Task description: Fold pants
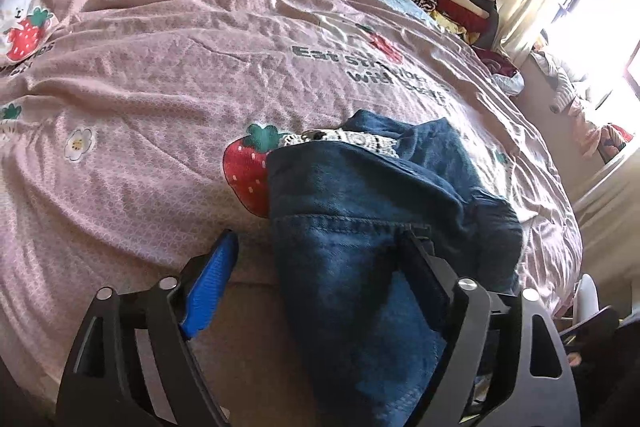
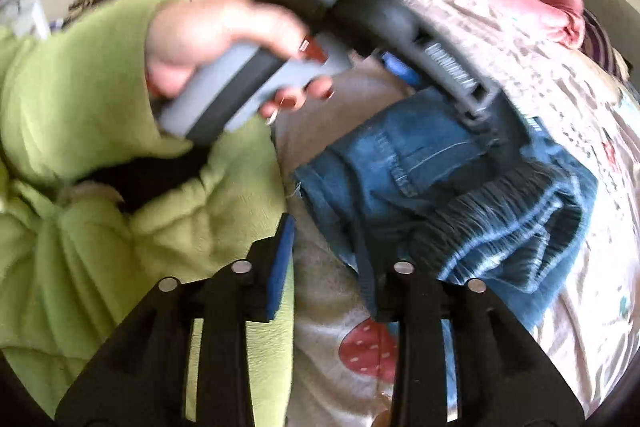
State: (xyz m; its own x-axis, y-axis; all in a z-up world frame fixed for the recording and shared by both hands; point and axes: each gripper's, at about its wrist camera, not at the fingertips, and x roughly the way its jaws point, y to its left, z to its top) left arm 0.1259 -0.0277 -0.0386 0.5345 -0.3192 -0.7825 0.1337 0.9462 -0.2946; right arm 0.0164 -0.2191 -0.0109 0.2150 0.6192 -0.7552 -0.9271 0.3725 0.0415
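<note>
pants [image 1: 372, 211] folded on bed [image 1: 160, 87] | between spread left fingers [image 1: 218, 267]

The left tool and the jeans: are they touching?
Touching. In the left wrist view the black finger of the left tool presses into the jeans; the blue finger stands clear, over the bedsheet.

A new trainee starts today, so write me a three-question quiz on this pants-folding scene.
1. True or false: the jeans lie flat and fully spread on the bedsheet.
2. Which fruit is printed on the sheet right beside the jeans? A) cherry B) strawberry C) apple
3. Fill in: the left tongs stand ___, with denim between the fingers but not pinched.
Key: 1 false, they are bunched up; 2 B; 3 open.
</note>
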